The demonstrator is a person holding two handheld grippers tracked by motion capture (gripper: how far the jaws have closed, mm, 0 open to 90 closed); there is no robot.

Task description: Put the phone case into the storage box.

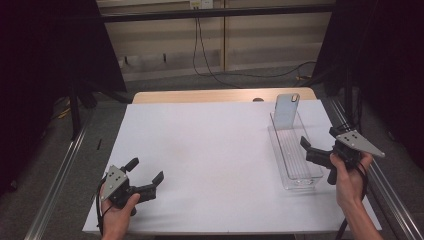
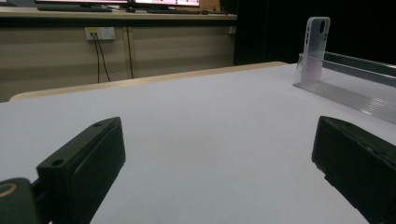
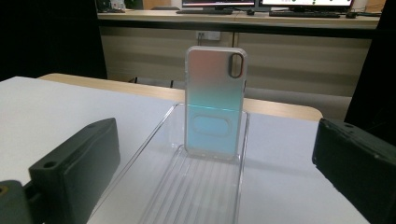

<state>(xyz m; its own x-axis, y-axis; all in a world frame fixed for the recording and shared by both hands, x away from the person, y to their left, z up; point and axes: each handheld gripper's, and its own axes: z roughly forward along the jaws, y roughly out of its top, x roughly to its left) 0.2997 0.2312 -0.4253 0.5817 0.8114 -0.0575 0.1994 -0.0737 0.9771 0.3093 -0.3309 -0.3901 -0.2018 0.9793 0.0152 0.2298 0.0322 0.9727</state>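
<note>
Clear tray [image 1: 292, 165] holds upright phone case [image 1: 286, 111].

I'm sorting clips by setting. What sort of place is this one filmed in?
Probably a lab or office set up for recording. A white-topped table stands between dark curtains, a metal rail crosses overhead, and a desk with computer monitors sits behind it.

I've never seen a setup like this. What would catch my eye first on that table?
Probably the phone case, standing upright at the far end of a clear ribbed tray on the right side of the white table; it shades from pinkish grey to turquoise. Next, the two black hand-held tools: the right claw is open beside the tray's near end, and the left claw is open at the near left corner, holding nothing.
</note>
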